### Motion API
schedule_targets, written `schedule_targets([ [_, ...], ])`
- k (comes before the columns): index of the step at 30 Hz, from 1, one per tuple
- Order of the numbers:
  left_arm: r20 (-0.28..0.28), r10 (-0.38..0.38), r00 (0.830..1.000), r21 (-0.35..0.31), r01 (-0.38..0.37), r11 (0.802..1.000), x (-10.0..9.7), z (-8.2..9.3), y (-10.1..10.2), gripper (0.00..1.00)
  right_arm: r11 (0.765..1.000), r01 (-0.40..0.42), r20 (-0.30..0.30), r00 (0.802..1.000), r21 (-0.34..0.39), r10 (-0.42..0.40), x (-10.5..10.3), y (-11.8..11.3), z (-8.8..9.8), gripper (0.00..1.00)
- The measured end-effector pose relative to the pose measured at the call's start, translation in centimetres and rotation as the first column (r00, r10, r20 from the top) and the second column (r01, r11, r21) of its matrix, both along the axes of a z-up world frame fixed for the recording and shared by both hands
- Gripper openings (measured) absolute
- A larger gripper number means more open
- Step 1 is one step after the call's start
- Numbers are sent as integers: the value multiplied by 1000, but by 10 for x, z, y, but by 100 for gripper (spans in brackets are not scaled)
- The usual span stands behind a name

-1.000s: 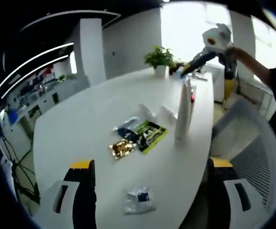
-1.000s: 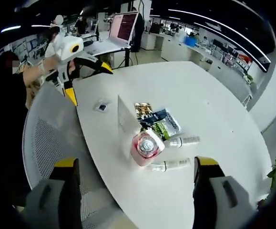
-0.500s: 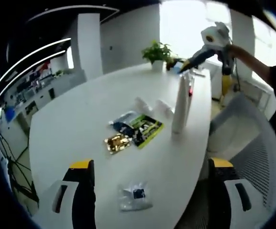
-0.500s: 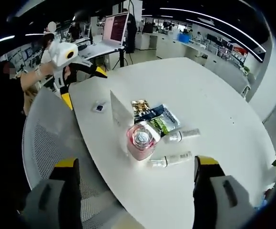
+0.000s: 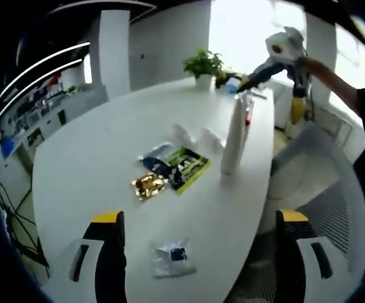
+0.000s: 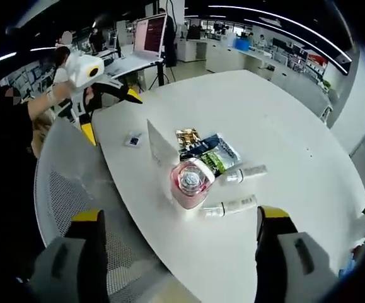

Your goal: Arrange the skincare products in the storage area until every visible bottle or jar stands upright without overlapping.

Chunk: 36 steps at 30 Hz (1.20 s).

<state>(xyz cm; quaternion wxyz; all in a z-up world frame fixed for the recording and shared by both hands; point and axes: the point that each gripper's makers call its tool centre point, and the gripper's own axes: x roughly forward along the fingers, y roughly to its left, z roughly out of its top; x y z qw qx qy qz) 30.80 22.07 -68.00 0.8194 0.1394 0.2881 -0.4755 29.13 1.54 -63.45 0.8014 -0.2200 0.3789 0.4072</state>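
Note:
On the white table a tall white tube stands upright with a pink bottle right behind it. Two small white tubes lie flat beside them. In the right gripper view the pink bottle stands near the table edge, the white tube next to it, and the two lying tubes to its right. My left gripper is open above the near edge, holding nothing. My right gripper is open too, held above the pink bottle.
Green, blue and gold sachets lie mid-table, and a small clear packet sits near the front edge. A potted plant stands at the far end. A white mesh chair is against the table side. A laptop sits beyond.
Both cameras drifted slightly, so the table contents sit a little differently in each view. Nothing on the table moved, and both grippers stayed open.

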Motion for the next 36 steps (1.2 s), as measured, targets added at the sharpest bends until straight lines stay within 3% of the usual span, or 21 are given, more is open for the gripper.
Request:
schedule_targets([
  [6, 3, 24, 1000, -12, -24, 1000, 10, 3, -5, 97, 1000, -21, -10, 1000, -2, 21, 6, -7, 6, 93],
  [7, 1, 31, 1000, -9, -31, 999, 12, 3, -6, 97, 1000, -31, -35, 999, -1, 31, 8, -11, 6, 91],
  [17, -11, 63, 998, 9, -62, 998, 32, 2, -20, 97, 998, -68, -34, 997, -15, 68, 43, -41, 11, 77],
  [24, -26, 74, 997, 34, -73, 997, 44, -4, -27, 97, 999, -43, -37, 998, -12, 43, 70, -55, 6, 63],
  [29, -50, 81, 995, 46, -79, 996, 53, -8, -32, 97, 999, -43, -18, 999, -7, 43, 83, -52, 4, 57],
  [32, -113, 63, 992, 86, -54, 995, 52, -16, -34, 92, 999, -37, -16, 999, -17, 36, 92, -50, 0, 53],
  [36, -96, 56, 994, 98, -46, 994, 60, -21, -38, 91, 999, -55, -36, 998, -5, 54, 106, -40, -8, 50],
])
